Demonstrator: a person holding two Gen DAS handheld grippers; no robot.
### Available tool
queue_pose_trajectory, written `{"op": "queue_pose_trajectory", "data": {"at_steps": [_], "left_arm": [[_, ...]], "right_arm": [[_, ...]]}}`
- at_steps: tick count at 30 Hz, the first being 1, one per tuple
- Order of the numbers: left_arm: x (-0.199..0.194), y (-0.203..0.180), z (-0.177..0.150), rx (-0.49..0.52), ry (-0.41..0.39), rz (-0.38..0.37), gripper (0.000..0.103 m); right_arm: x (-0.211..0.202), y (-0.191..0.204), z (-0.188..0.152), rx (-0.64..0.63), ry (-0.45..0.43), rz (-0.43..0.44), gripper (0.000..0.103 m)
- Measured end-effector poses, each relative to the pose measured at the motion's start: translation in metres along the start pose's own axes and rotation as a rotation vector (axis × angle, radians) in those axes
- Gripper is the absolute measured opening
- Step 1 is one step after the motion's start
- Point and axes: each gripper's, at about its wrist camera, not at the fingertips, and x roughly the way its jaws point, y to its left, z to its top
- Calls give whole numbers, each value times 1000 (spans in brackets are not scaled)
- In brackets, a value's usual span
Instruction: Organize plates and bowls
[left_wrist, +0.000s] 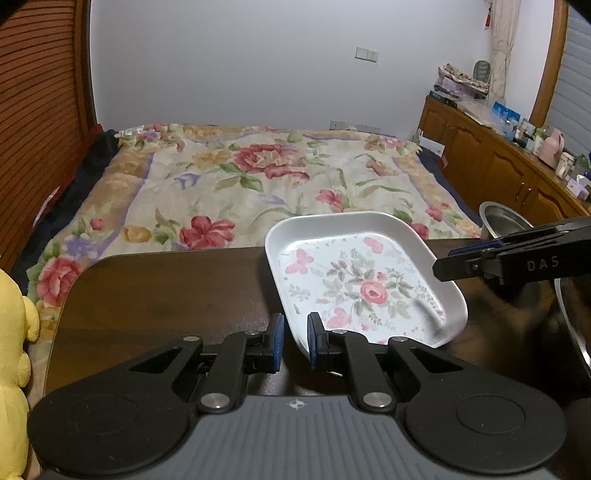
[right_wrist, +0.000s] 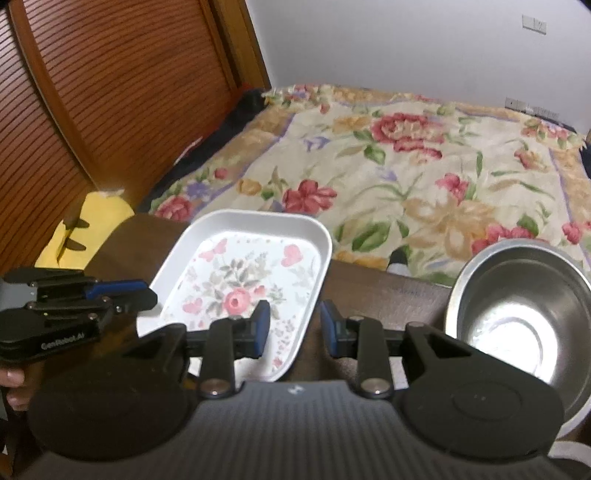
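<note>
**Early stage: nothing stacked or held**

Square floral plate lies flat at the far edge of the dark worktop, the bed behind it. A steel bowl sits apart to its right; another bowl rim shows farther right. Left claw has its jaws apart, empty, just at the plate's near corner. Right claw is also apart and empty, over the plate's right edge. My read: sorting not yet begun; plate and bowls all remain to be grouped.
</note>
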Motion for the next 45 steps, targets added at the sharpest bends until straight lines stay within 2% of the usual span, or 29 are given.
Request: {"op": "queue_pose_trajectory", "data": {"at_steps": [13, 18, 24, 26, 28, 32, 45], "left_arm": [[15, 4, 2, -36, 26, -15, 15], [20, 9, 4, -62, 35, -24, 14], [19, 10, 4, -67, 37, -34, 10], [17, 10, 3, -70, 38, -38, 10], [13, 11, 2, -69, 39, -32, 10], [-3, 13, 1, -71, 27, -38, 11], [-68, 5, -6, -64, -69, -46, 13]], "right_arm": [[11, 1, 4, -51, 77, 6, 31], [16, 0, 5, -64, 105, 6, 28], [18, 2, 5, -93, 127, 47, 26], [17, 2, 5, -91, 127, 48, 21], [15, 2, 4, -81, 128, 60, 16], [3, 7, 1, -71, 114, 90, 15], [-50, 27, -6, -63, 4, 112, 15]]}}
